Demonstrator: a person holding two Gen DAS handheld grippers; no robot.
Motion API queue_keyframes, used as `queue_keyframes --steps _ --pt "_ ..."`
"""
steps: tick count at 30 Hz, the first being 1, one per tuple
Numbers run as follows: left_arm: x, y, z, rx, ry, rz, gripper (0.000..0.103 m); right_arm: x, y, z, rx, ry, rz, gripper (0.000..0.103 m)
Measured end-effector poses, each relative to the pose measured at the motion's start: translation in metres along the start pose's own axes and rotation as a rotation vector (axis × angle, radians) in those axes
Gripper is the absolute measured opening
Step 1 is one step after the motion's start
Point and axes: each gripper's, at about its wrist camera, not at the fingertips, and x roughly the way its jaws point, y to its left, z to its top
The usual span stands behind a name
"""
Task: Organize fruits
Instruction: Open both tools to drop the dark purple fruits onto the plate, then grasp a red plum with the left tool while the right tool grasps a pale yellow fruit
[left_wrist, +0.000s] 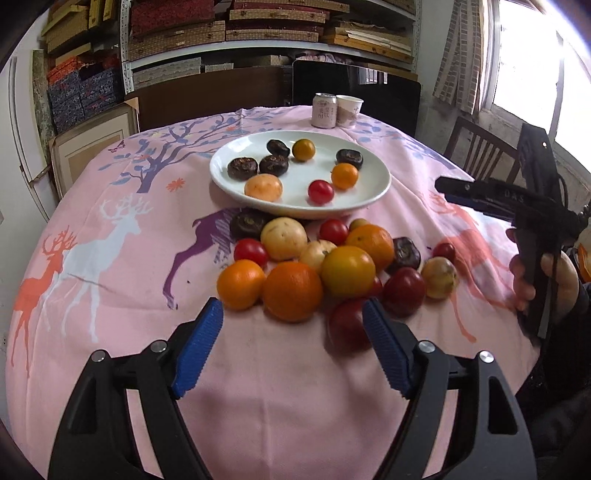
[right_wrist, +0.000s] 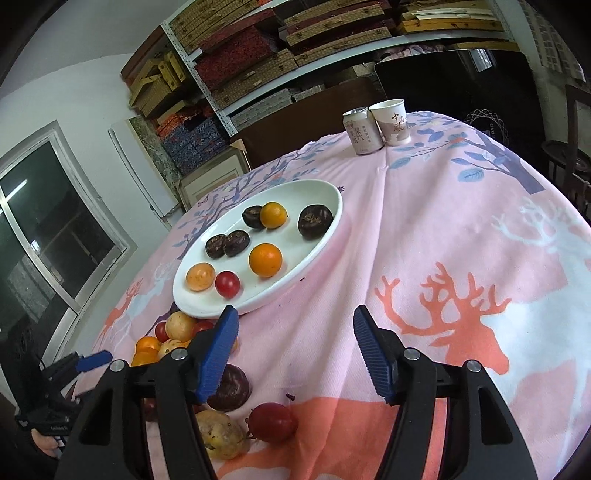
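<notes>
Left gripper (left_wrist: 291, 314): nearest to us in the left wrist view, its blue jaws stand apart with nothing between them, pointing down at the near edge of the fruit pile.

Right gripper (right_wrist: 293, 321): we see its jaws apart as well, empty, over bare pink cloth; a red fruit (right_wrist: 272, 422) lies just below them at 6 o'clock.

Progress: we judge the sorting roughly a third done. Eight pieces are on the plate; about twice as many remain loose on the bench.

Fruit pile (left_wrist: 332, 266): at the centre of the left wrist view, touching one another: large oranges (left_wrist: 292, 291), a yellow-orange fruit (left_wrist: 347, 271), pale yellow round fruits (left_wrist: 283, 238), small red tomatoes (left_wrist: 251, 251), darker red fruits (left_wrist: 404, 291) and dark brown wrinkled ones (left_wrist: 406, 253).

Plate (left_wrist: 369, 195): white, oval, shallow, just beyond the pile at 12 o'clock. It holds four dark brown wrinkled fruits, two small oranges, one pale orange fruit and one red tomato, spread apart.

Bench (left_wrist: 110, 314): round, covered by a pink cloth printed with deer and trees.

Far edge: a drinks can (left_wrist: 324, 110) and a paper cup (left_wrist: 348, 110) side by side at 12 o'clock.

Beyond: shelves (left_wrist: 258, 33) stacked with boxes.
</notes>
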Motion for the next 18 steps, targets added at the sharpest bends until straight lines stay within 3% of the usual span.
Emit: queue_keyframes --steps 4,11,18 --pt "0.005 -0.022 -0.013 0.057 0.016 0.024 0.073 -0.003 -0.002 -0.003 0.005 -0.004 -0.012 0.065" --pt "0.03 -0.041 -0.014 0.065 0.082 -0.021 0.04 -0.009 -0.005 -0.009 0.015 0.001 -0.009 0.065" --pt "0.037 -0.042 -0.012 0.039 0.066 -0.02 0.039 -0.016 0.006 -0.019 -0.034 0.019 0.017 0.065"
